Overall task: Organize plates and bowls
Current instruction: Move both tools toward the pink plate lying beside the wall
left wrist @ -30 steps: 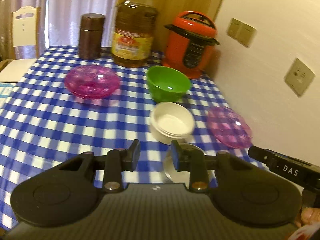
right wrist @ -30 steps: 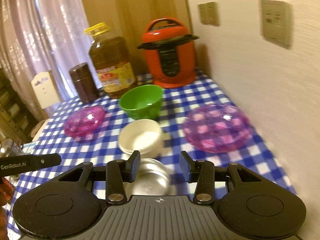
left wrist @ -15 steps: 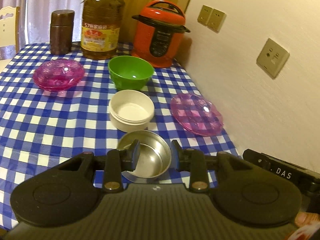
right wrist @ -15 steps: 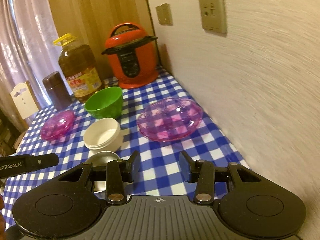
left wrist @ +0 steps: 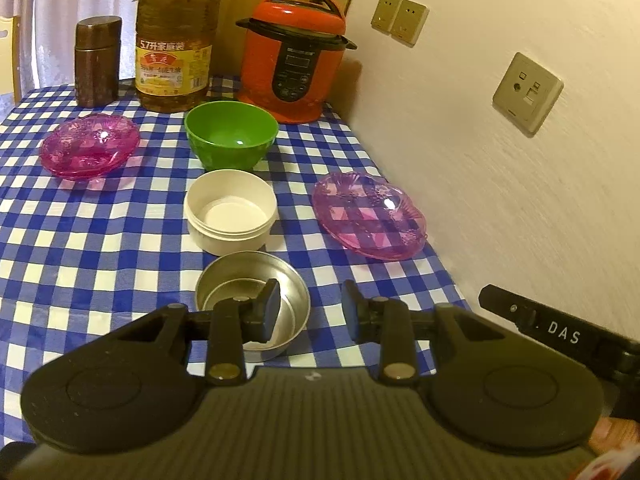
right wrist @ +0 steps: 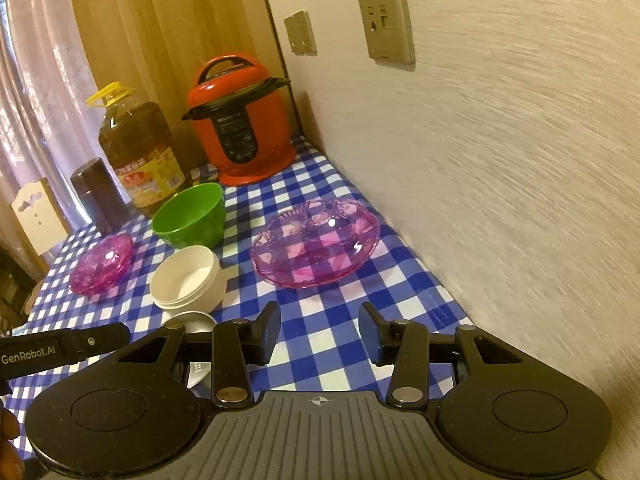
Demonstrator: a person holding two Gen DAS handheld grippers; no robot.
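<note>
On the blue checked tablecloth stand a green bowl (left wrist: pixel 231 135), a white bowl (left wrist: pixel 232 211) in front of it, and a steel bowl (left wrist: pixel 253 289) nearest me. A pink glass plate (left wrist: pixel 369 215) lies right by the wall, another pink glass dish (left wrist: pixel 90 146) at the left. My left gripper (left wrist: pixel 310 310) is open and empty, its left finger over the steel bowl. My right gripper (right wrist: pixel 320 334) is open and empty, above the cloth short of the pink plate (right wrist: pixel 316 243). The right wrist view also shows the green bowl (right wrist: pixel 190 216), white bowl (right wrist: pixel 187 278) and left pink dish (right wrist: pixel 102 264).
At the back stand a red pressure cooker (left wrist: pixel 295 56), a large oil bottle (left wrist: pixel 174 46) and a brown canister (left wrist: pixel 97 61). The wall with sockets (left wrist: pixel 527 94) runs along the table's right edge. A chair (right wrist: pixel 38 216) stands at the far left.
Both grippers swung right, toward the wall. The left one now shows the steel bowl in full. The right one now faces the pink plate by the wall. Both stay open.
</note>
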